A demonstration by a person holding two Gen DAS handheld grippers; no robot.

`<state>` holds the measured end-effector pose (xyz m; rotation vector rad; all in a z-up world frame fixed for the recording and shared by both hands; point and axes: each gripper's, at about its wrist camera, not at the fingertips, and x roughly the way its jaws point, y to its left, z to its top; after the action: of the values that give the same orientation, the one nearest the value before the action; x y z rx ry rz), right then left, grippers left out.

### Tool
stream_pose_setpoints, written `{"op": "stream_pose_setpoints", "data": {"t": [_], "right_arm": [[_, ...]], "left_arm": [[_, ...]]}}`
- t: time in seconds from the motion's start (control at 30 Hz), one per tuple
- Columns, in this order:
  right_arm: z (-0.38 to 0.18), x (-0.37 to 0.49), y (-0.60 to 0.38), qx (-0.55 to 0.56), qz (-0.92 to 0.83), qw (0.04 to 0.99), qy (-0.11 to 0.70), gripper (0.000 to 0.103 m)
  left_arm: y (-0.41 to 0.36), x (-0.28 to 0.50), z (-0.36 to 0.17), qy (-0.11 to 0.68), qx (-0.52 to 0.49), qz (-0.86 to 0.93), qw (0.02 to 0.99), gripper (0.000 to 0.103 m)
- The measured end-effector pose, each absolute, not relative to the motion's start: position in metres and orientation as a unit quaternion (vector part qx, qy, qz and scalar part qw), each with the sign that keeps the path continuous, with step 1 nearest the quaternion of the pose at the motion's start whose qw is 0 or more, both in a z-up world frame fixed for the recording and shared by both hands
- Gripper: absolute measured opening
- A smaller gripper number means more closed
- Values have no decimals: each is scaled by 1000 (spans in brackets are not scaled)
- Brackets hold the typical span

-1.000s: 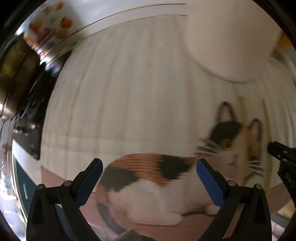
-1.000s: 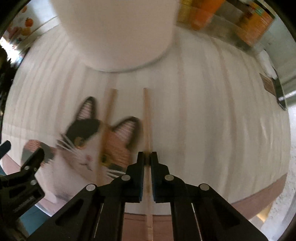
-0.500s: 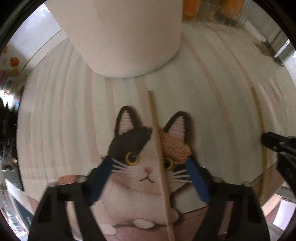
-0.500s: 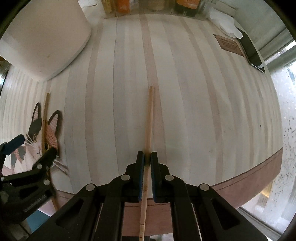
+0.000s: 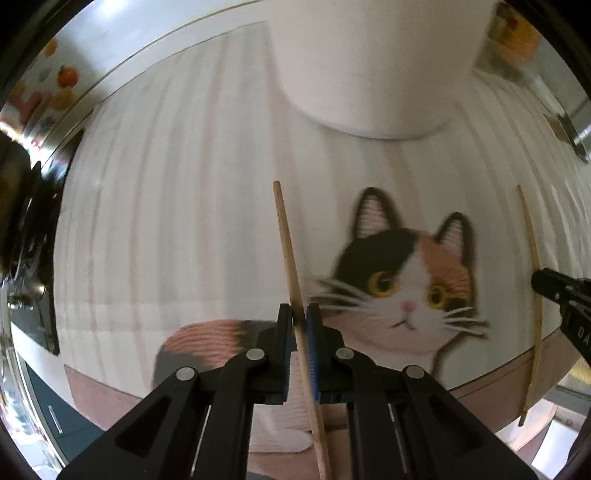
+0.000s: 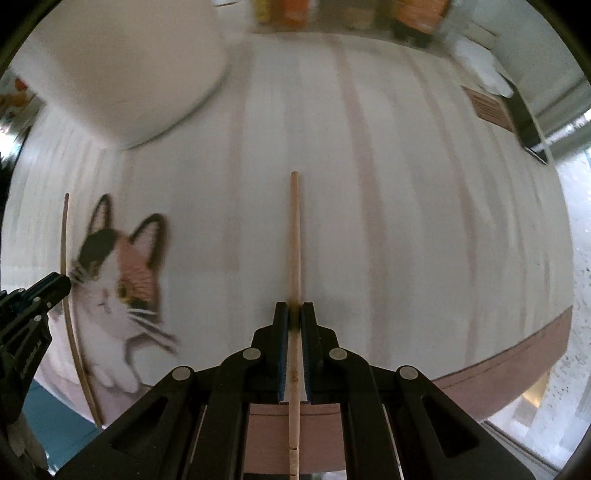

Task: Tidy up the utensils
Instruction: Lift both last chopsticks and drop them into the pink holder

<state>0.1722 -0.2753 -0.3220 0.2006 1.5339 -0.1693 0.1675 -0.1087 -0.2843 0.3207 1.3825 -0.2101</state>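
My left gripper (image 5: 299,314) is shut on a wooden chopstick (image 5: 288,240) that points forward over the striped white table (image 5: 184,221), left of the cat-shaped mat (image 5: 402,291). My right gripper (image 6: 294,314) is shut on a second wooden chopstick (image 6: 294,240), which also shows at the right edge of the left wrist view (image 5: 532,258). The left-held chopstick (image 6: 68,295) and the left gripper's tip (image 6: 55,286) appear at the left of the right wrist view. A large white container (image 5: 376,62) stands just ahead; it shows top left in the right wrist view (image 6: 122,70).
The table's brown front edge (image 6: 517,369) runs below the grippers. Orange packages (image 6: 295,14) line the back. A white cloth (image 6: 484,70), a brown card (image 6: 487,107) and a dark flat device (image 6: 528,125) lie far right. Dark kitchen items (image 5: 26,229) sit at far left.
My left gripper has closed on the chopstick that lay over the cat mat and carried it left of the cat's head. My right gripper still holds its chopstick, shifted slightly.
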Motion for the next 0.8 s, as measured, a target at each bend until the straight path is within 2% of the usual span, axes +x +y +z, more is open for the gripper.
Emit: {"op": "stream_pose_setpoints", "data": {"t": [0.37,0.8], "right_arm": [[-322,187,-213,70,-21,709,701,7],[-334,203,-215,49,-22,700,712,7]], "left_arm": [[-69,169,-291,642,123,-86,751,5],[-70,171,-298,643,123,-85,751,6]]}}
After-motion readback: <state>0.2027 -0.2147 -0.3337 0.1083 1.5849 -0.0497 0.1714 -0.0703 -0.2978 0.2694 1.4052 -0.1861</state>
